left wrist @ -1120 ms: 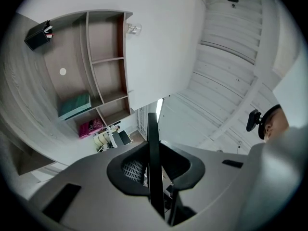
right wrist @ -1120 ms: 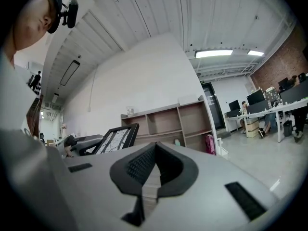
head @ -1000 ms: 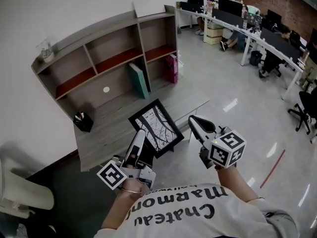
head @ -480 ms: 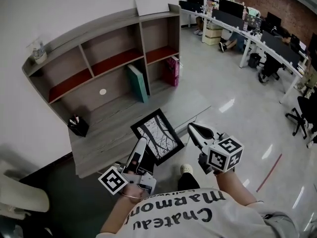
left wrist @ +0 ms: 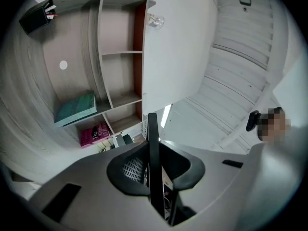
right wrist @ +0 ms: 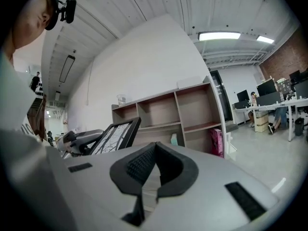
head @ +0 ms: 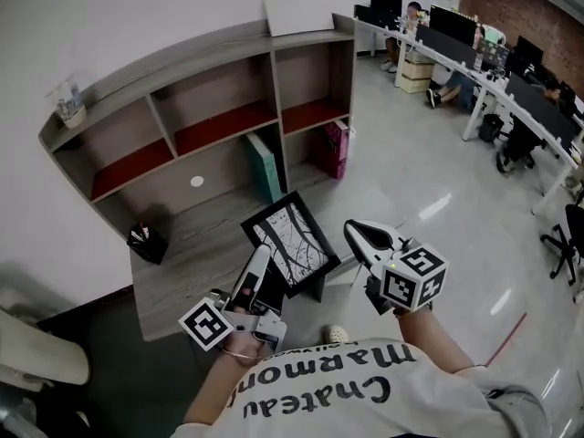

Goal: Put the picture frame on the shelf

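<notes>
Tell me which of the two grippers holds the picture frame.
The left gripper: its jaws clamp the black picture frame by its edge, while the right gripper beside it is shut on nothing.

The left hand-held gripper [head: 258,261], low at 7 o'clock in the head view, points toward 1 o'clock, jaws clamped on the edge of the picture frame [head: 292,235]. The right hand-held gripper [head: 358,233], at 5 o'clock, points toward 10 o'clock, jaws pressed together, empty.
</notes>
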Demonstrator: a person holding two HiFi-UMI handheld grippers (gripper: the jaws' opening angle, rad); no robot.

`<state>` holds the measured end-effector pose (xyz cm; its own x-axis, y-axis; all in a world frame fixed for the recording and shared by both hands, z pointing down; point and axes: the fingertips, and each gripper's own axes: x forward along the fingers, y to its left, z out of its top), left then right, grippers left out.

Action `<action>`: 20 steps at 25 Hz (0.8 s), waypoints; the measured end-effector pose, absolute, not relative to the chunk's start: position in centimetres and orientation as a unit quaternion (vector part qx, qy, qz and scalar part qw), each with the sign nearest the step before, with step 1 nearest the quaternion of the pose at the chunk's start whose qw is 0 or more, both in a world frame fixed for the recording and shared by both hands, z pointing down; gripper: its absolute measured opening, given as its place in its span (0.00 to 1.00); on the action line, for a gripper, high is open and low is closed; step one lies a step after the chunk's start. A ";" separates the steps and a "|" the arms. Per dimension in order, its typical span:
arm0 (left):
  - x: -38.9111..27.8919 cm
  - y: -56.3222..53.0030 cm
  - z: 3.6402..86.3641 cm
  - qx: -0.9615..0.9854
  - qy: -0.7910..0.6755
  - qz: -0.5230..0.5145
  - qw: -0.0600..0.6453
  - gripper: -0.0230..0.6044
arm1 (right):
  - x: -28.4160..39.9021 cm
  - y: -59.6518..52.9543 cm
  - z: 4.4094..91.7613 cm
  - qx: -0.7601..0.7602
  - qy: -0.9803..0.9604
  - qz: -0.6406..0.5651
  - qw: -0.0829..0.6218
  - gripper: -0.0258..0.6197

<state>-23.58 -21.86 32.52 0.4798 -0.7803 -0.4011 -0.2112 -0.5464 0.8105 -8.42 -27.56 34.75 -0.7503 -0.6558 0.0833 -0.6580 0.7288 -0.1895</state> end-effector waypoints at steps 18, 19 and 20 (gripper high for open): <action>-19.0 -38.9 29.4 0.795 -0.328 -0.413 0.301 0.17 | -3.7 -44.5 32.2 0.313 -0.946 0.080 0.000 0.05; -18.7 -39.7 29.5 0.796 -0.327 -0.411 0.301 0.17 | -3.2 -45.0 32.5 0.316 -0.945 0.083 0.001 0.05; -18.5 -40.4 29.7 0.796 -0.327 -0.410 0.303 0.17 | -2.6 -45.5 32.9 0.321 -0.943 0.086 0.002 0.05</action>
<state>-18.47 -40.41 29.67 0.4505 -0.7690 -0.4536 -0.2723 -0.6022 0.7505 -2.64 -45.46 32.93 -0.7943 -0.6047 0.0586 -0.6053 0.7794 -0.1618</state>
